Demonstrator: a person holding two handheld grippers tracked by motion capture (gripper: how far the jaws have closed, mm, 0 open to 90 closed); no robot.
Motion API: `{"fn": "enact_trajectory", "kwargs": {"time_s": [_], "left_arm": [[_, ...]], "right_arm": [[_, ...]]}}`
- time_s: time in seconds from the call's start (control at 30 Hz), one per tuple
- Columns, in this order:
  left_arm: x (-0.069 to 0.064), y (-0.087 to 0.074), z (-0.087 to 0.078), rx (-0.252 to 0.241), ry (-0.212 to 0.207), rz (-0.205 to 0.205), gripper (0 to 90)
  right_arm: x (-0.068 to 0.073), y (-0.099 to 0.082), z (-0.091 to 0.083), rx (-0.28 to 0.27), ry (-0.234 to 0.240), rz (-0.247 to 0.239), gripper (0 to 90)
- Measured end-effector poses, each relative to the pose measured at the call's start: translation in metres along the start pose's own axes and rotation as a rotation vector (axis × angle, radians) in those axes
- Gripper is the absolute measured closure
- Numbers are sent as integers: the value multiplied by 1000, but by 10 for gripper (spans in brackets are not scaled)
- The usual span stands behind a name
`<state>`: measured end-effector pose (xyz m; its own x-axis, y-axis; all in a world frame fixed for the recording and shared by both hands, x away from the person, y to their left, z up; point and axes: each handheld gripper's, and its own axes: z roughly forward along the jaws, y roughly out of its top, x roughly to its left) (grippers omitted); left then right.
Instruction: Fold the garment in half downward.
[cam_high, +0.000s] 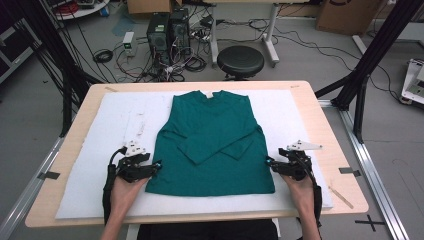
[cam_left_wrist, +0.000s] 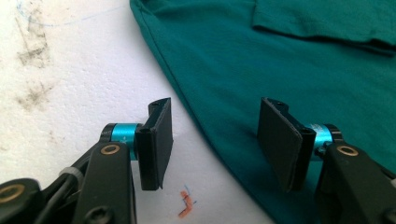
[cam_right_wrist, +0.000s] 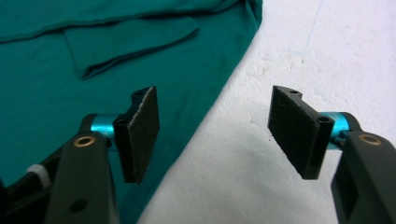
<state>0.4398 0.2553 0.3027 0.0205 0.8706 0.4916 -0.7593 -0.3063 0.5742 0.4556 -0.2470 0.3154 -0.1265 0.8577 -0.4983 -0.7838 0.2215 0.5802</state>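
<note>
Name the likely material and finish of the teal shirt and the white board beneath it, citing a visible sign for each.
Teal shirt: probably soft matte knit cotton, as it lies limp with stitched hems. White board: likely foam, matte, with a pebbly, scuffed surface in both gripper views.

Grey floor with tangled cables (cam_high: 150, 62), black stool (cam_high: 240, 61), computer towers (cam_high: 167, 31).

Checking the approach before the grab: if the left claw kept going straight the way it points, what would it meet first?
The left claw, jaws open, straddles the side edge of the green shirt; straight on, it would probably meet that hem on the white foam mat first, though depth is unclear.
</note>
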Motion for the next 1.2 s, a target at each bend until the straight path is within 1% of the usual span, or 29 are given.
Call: {"fn": "enact_trajectory", "kwargs": {"time_s": [0.03, 0.1, 0.17, 0.2, 0.23, 0.27, 0.3, 0.33, 0.4, 0.43, 0.5, 0.53, 0.57, 0.6, 0.67, 0.77, 0.8, 0.87, 0.9, 0.97, 1.07, 1.2], "left_arm": [[-1, 0, 0, -3, 0, -5, 455], [-2, 0, 0, -3, 3, 5, 468], [-4, 0, 0, -2, -2, 27, 511], [-5, 0, 0, -2, -4, 40, 536], [-6, 0, 0, -5, -6, 35, 559], [-5, 0, 0, -1, -7, 33, 572], [-5, 0, 0, -4, -10, 20, 577], [-4, 0, 0, -5, -11, 15, 592], [-3, -1, -1, -7, -14, 6, 647], [-3, -1, 0, -9, -15, 8, 667], [-5, -1, 0, -9, -16, 26, 713], [-6, -1, 0, -9, -20, 38, 744], [-6, -1, 0, -9, -25, 42, 779], [-6, -1, 0, -9, -29, 42, 792], [-5, -1, 0, -10, -48, 34, 831], [-3, -1, -1, -10, -65, 15, 864], [-3, -1, -2, -15, -68, 9, 868], [-3, -2, -4, -21, -74, 12, 871], [-4, -3, -6, -24, -76, 14, 871], [-4, -5, -10, -28, -83, 14, 871], [-5, -9, -17, -35, -95, 22, 872], [-6, -17, -26, -42, -114, 11, 871]], "right_arm": [[1, 0, 0, 10, -3, -4, 393], [4, 1, 2, 32, -9, -17, 418], [7, 1, 4, 56, -14, -43, 438], [9, 1, 5, 69, -23, -47, 447], [9, 2, 7, 90, -16, -61, 484], [10, 2, 8, 100, -16, -64, 489], [10, 3, 8, 100, -18, -69, 506], [11, 2, 8, 96, -20, -64, 531], [10, 2, 7, 90, -2, -59, 612], [10, 2, 7, 91, 5, -60, 628], [11, 2, 7, 91, 5, -71, 653], [12, 1, 7, 94, 7, -68, 680], [12, 1, 7, 93, 14, -70, 718], [13, 1, 7, 93, 22, -69, 745], [13, 1, 7, 93, 31, -81, 791], [12, 1, 7, 95, 65, -72, 868], [12, 1, 7, 95, 70, -61, 876], [9, 1, 6, 96, 103, -23, 884], [8, 1, 6, 95, 112, -16, 884], [8, -1, 3, 90, 123, -16, 884], [10, -5, -2, 85, 147, -37, 884], [11, -10, -8, 79, 176, -53, 883]]}}
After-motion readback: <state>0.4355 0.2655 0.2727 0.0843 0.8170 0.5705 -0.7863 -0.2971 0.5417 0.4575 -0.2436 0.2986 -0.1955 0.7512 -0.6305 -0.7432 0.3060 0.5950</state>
